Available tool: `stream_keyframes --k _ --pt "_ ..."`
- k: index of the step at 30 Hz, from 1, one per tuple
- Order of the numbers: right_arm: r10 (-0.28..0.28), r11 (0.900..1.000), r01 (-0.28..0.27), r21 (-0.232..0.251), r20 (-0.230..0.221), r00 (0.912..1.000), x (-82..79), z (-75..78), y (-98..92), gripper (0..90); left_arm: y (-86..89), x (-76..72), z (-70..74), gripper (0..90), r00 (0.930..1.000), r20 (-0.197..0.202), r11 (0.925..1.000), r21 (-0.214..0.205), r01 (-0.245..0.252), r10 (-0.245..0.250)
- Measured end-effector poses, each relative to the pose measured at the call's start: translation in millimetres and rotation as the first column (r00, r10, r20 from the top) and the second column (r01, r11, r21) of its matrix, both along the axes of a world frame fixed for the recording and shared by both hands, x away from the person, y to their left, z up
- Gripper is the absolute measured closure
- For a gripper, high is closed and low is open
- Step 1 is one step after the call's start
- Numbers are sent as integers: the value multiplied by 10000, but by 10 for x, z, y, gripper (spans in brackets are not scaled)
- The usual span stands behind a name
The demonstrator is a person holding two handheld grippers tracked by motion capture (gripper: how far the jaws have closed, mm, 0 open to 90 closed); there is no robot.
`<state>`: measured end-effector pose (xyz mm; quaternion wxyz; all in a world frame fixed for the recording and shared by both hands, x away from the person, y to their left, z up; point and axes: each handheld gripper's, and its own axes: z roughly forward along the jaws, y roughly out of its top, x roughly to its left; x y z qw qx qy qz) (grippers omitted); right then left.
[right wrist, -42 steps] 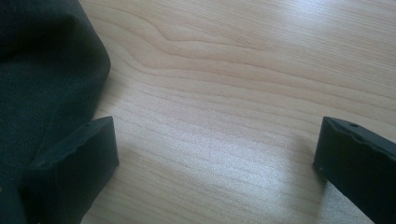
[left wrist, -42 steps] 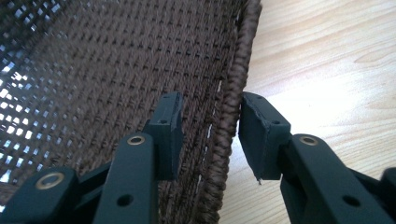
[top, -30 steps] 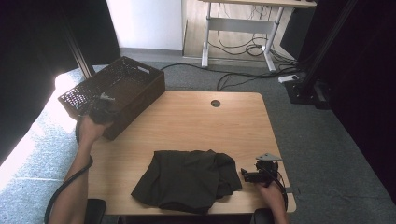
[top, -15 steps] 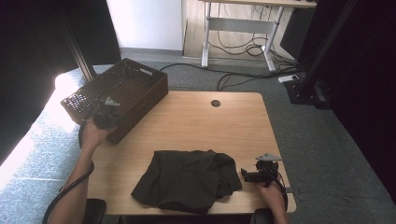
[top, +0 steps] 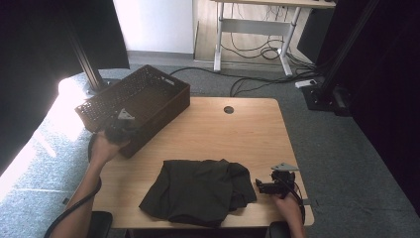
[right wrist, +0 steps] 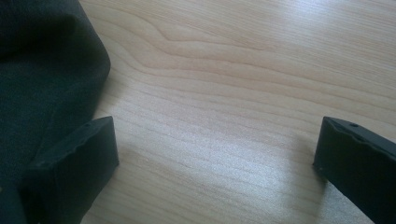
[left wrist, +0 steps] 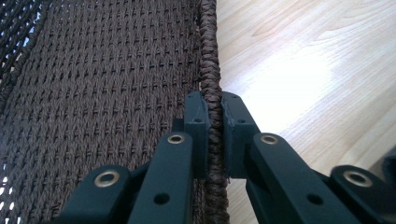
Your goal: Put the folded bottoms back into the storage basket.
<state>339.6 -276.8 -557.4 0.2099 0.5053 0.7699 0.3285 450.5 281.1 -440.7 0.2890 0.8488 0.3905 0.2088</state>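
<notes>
A dark brown woven basket (top: 148,94) rests partly on the left far corner of the wooden table (top: 233,134), hanging over its edge. My left gripper (top: 121,130) is shut on the basket's braided rim (left wrist: 211,56); in the left gripper view the rim runs straight between the closed jaws of the left gripper (left wrist: 215,100). A crumpled black garment (top: 198,191) lies near the table's front edge. My right gripper (top: 262,187) rests on the table just right of it, open, with bare wood between the jaws of the right gripper (right wrist: 215,144) and the garment (right wrist: 42,70) beside its left jaw.
A round cable hole (top: 228,109) sits near the table's far edge. Behind the table stand another desk's white legs (top: 218,44) with loose cables (top: 262,79) on the grey carpet. Black posts (top: 86,69) rise at the left and right.
My left hand and the basket it grips have shifted to the right, farther onto the table. The right gripper and the garment have stayed where they were.
</notes>
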Motion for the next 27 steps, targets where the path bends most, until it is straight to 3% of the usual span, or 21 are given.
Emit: stream_keyframes --k 10,17,22,27 --pt "2 10000 -2 0 2 10000 0 0 0 0 -188 -79 -3 820 9979 13 9979 46 640 -640" --pt "-47 10000 47 -7 4 10000 1 0 6 0 -343 -133 -4 820 9919 1 9919 40 1270 -1270" --pt "-49 10000 49 1 5 10000 3 -1 17 0 -474 -176 -4 820 9837 -30 9837 4 1799 -1799" --pt "-49 10000 49 3 -1 10000 2 -1 18 0 -595 -216 -2 820 9711 -128 9711 -95 2384 -2385"
